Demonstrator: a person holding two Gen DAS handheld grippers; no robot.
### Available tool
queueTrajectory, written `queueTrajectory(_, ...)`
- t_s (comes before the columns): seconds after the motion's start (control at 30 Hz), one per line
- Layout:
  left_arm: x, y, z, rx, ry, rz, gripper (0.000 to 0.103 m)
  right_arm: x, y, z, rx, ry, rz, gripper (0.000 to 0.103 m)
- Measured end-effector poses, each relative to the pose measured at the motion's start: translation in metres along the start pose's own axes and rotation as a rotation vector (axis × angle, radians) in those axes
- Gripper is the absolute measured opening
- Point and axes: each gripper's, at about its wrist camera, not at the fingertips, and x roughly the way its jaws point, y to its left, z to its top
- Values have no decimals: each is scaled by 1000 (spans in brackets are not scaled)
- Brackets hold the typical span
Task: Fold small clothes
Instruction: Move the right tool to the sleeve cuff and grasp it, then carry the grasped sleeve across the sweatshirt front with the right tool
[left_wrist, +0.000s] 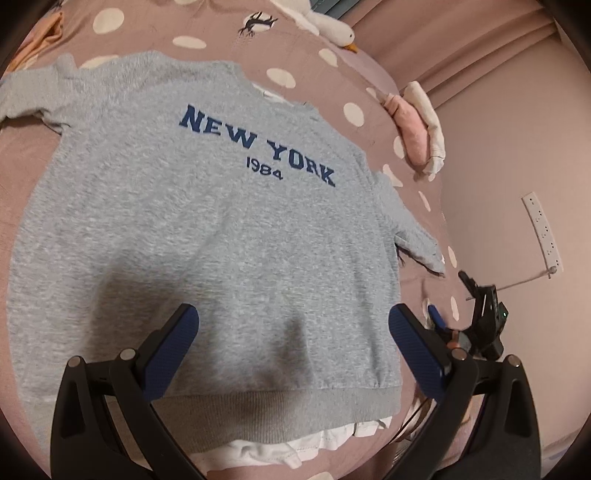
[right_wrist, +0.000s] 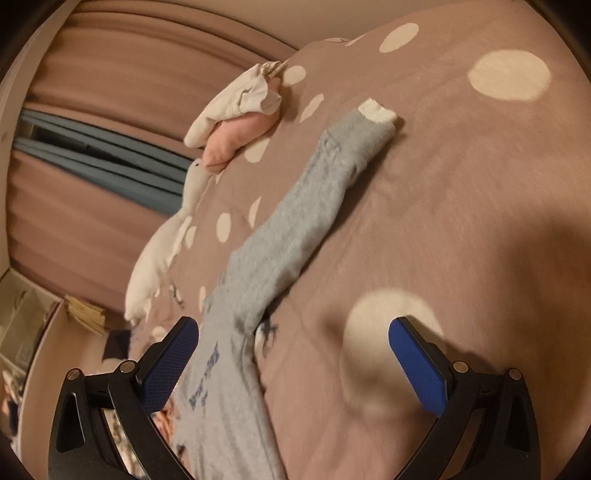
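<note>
A small grey sweatshirt (left_wrist: 207, 221) with "NEW YORK 1984" in navy letters lies flat, front up, on the bed. A white inner hem (left_wrist: 295, 448) peeks out below its ribbed band. My left gripper (left_wrist: 293, 321) hovers open above the lower part of the sweatshirt, nothing between its blue pads. In the right wrist view one grey sleeve (right_wrist: 295, 221) stretches away across the bed, ending in a white cuff (right_wrist: 376, 110). My right gripper (right_wrist: 293, 328) is open over the sleeve's armpit end, holding nothing. The right gripper (left_wrist: 480, 314) also shows at the sweatshirt's right edge.
The bed has a mauve cover with cream dots (left_wrist: 280, 77). Folded pink and cream clothes (left_wrist: 417, 125) lie at the far right edge. A white goose plush (left_wrist: 328, 22) rests at the head. A white power strip (left_wrist: 543, 229) hangs on the wall to the right.
</note>
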Motion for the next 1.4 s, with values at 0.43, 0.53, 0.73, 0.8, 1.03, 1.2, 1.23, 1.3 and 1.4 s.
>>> queueTrajectory(0.43, 5, -9, 6, -7, 5, 17, 103, 41, -23, 76, 204, -26, 45, 72)
queueTrajectory(0.53, 4, -5, 5, -16, 7, 17, 103, 49, -27, 80, 220, -1, 44, 48)
queueTrajectory(0.73, 2, -4, 6, -17, 10, 23, 103, 42, -8, 77, 102, 3, -1, 12)
queueTrajectory(0.8, 2, -7, 9, -5, 3, 25, 103, 39, 15, 76, -1, -9, -18, 9)
queueTrajectory(1.03, 3, 5, 18, -75, -11, 8, 103, 33, 132, 41, -439, -21, -55, 9)
queueTrajectory(1.2, -12, 19, 16, -108, -29, 11, 103, 66, 201, -3, -720, 13, -97, 9)
queueTrajectory(1.23, -17, 23, 17, -114, -38, 18, 103, 72, 210, -11, -761, 26, -99, 9)
queueTrajectory(1.3, -25, 31, 18, -130, -55, 29, 103, 87, 228, -34, -838, 56, -94, 9)
queueTrajectory(1.4, -36, 44, 19, -155, -75, 48, 103, 109, 250, -74, -977, 88, -115, 9)
